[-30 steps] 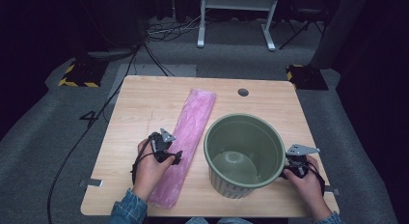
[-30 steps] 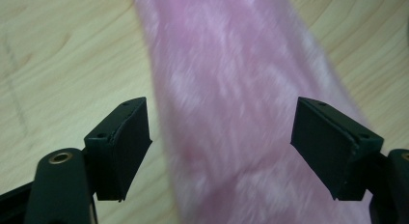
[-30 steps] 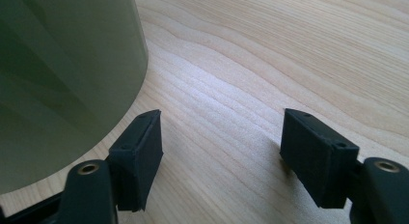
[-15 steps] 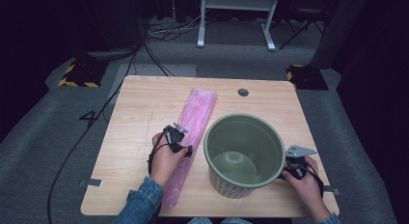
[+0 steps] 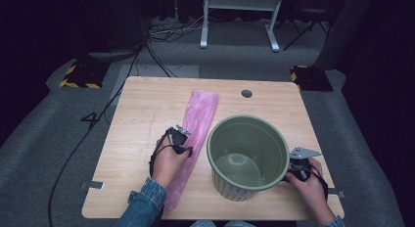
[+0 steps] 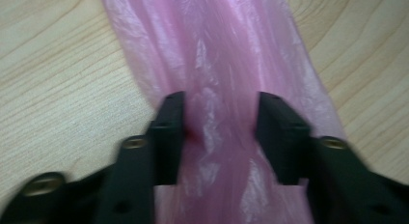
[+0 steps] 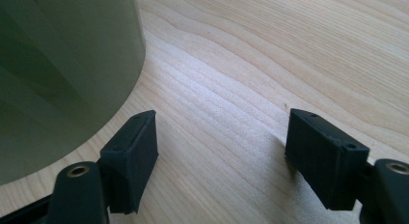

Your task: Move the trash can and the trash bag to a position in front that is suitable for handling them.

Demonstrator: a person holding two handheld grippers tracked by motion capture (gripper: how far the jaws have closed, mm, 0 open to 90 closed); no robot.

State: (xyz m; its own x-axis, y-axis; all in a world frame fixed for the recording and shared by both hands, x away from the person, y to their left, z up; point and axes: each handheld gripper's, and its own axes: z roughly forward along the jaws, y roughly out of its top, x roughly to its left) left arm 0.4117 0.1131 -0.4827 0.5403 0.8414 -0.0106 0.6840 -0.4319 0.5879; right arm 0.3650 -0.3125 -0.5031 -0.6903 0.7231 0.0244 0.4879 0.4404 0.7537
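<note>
Beside bucket (image 7: 58,74), right tongs (image 7: 219,159) apart, seemingly unobstructed.

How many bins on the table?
1. The green bin stands upright on the table's near right part, beside the pink bag. The right gripper sits just right of it, open; the left gripper is on the bag.

The near end of the pink bag (image 5: 188,148) hides under the person's left hand (image 5: 167,161). The green bucket (image 7: 58,74) is cut off at the right gripper view's left edge.
</note>
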